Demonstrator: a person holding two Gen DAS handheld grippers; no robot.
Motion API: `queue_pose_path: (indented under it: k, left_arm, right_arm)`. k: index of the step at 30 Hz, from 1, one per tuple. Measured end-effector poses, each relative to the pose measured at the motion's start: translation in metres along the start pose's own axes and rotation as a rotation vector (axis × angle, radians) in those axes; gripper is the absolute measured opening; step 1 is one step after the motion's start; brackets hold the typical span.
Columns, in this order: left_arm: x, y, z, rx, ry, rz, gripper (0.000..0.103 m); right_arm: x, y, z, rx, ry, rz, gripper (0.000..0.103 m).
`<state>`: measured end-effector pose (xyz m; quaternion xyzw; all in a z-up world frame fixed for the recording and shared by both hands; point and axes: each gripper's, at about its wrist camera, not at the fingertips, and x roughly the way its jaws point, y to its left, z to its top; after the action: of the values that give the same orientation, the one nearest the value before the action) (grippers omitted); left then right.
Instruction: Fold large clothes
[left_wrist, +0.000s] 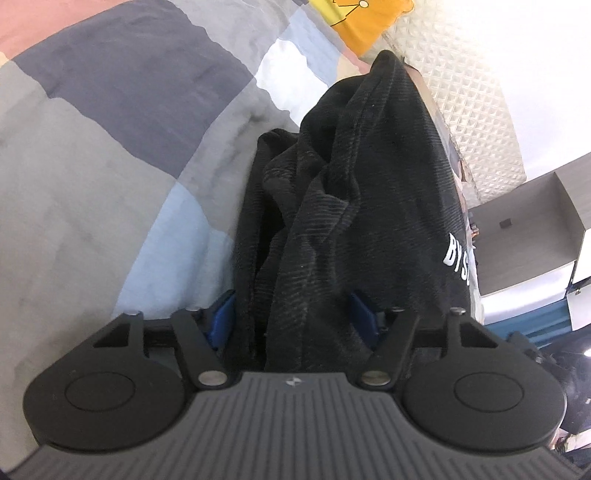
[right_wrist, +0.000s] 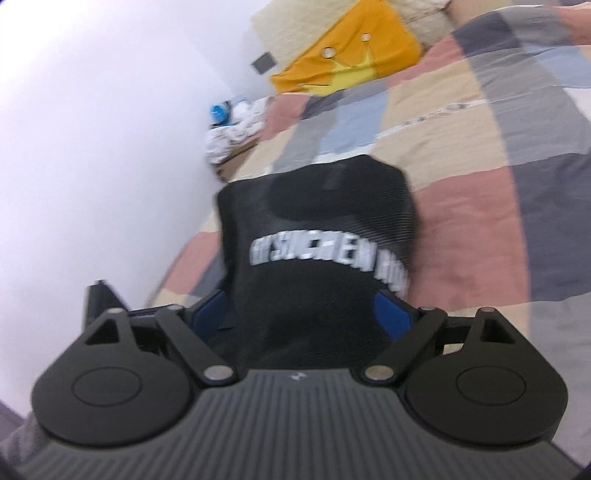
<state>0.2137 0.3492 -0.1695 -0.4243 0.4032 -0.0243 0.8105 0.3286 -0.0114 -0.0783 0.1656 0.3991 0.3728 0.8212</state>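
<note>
Over the patchwork bed cover (left_wrist: 110, 155), I have the black garment (left_wrist: 351, 206) up in the air, caught in both tools at once. My left gripper (left_wrist: 295, 317) has its blue pads (left_wrist: 221, 317) pressed against a thick, twisted bunch of the cloth, and my right gripper (right_wrist: 303, 314) is clamped the same way on a flatter part, where white lettering (right_wrist: 325, 258) runs across the fabric. In both views the cloth hangs away from the fingers toward the bed, rumpled and doubled on itself, so I judge this to be the lift-and-spread step, with no fold laid yet. The right view is blurred, so I take that hand to be moving. Next, I think, I need to draw my hands apart to pull the garment taut, then lower it flat onto the cover, well short of the orange pillow (right_wrist: 351, 55), keeping both grips firm so nothing slips.
</note>
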Motion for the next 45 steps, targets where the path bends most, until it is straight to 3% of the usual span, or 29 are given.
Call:
queue_pose_path:
  k: [9,14,21,24,28,32,35,38,45]
  left_arm:
    - [-0.002,-0.014,-0.003,0.026,-0.028,0.044,0.057]
    - [-0.004,-0.018,-0.005,0.02,-0.038,0.056,0.052]
    - [-0.007,-0.022,-0.007,0.034,-0.05,0.071,0.048]
    - [-0.008,-0.024,-0.008,0.038,-0.052,0.074,0.048]
    - [-0.009,-0.024,-0.009,0.041,-0.057,0.076,0.047]
    - [-0.009,-0.025,-0.009,0.042,-0.064,0.073,0.042]
    - [-0.011,-0.026,-0.007,0.043,-0.07,0.063,0.039]
    - [-0.013,-0.032,-0.007,0.04,-0.083,0.053,0.036]
    - [-0.01,-0.063,-0.007,0.042,-0.074,-0.012,0.031]
  right_arm:
    - [0.038,-0.049,-0.015,0.253,0.162,0.001,0.09]
    - [0.053,-0.071,-0.026,0.44,0.198,0.13,0.09]
    - [0.063,-0.067,-0.032,0.454,0.207,0.142,0.091]
    - [0.075,-0.068,-0.035,0.486,0.236,0.155,0.097]
    - [0.089,-0.057,-0.036,0.434,0.26,0.164,0.097]
    - [0.084,-0.051,-0.035,0.42,0.242,0.142,0.075]
    - [0.077,-0.048,-0.032,0.413,0.22,0.153,0.064]
    - [0.069,-0.039,-0.027,0.379,0.193,0.154,0.058]
    - [0.027,-0.035,-0.013,0.33,0.133,0.13,0.054]
